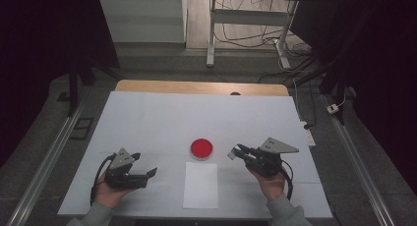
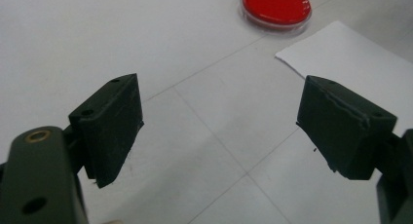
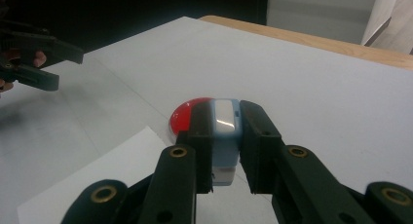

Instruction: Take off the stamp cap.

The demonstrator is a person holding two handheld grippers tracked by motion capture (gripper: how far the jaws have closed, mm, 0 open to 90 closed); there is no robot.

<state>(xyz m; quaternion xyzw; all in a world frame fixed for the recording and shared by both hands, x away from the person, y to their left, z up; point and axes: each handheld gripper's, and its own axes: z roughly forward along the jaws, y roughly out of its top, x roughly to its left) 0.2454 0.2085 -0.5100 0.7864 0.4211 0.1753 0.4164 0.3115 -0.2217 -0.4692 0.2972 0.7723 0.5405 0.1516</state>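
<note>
- A dim room surrounds a table (image 1: 147, 113) with a white top and a wooden strip along its far edge; beyond it stand a desk frame and loose cables on a grey floor.
- Nearest the person, a white sheet of paper (image 1: 200, 184) lies flat on the table, between the two forearms that come in from the bottom of the high view.
- The left gripper (image 1: 147, 168) sits to the left of the sheet, held low over the table in the person's left hand (image 1: 109, 191). Its jaws stand wide apart with nothing between them; in the left gripper view, bare table shows in the gap.
- The right gripper (image 1: 235, 152) is to the right of the sheet, held in the right hand (image 1: 271, 183) and pointing towards the middle of the table. Its jaws are clamped on a small light-blue and white block (image 3: 225, 136), which stands upright between the pads in the right gripper view. What the block is I cannot tell.
- Just past the sheet's far edge lies a round red dish (image 1: 201, 148) with a clear rim, flat on the table. The held block is near it, just to its right in the high view, apart from it.
</note>
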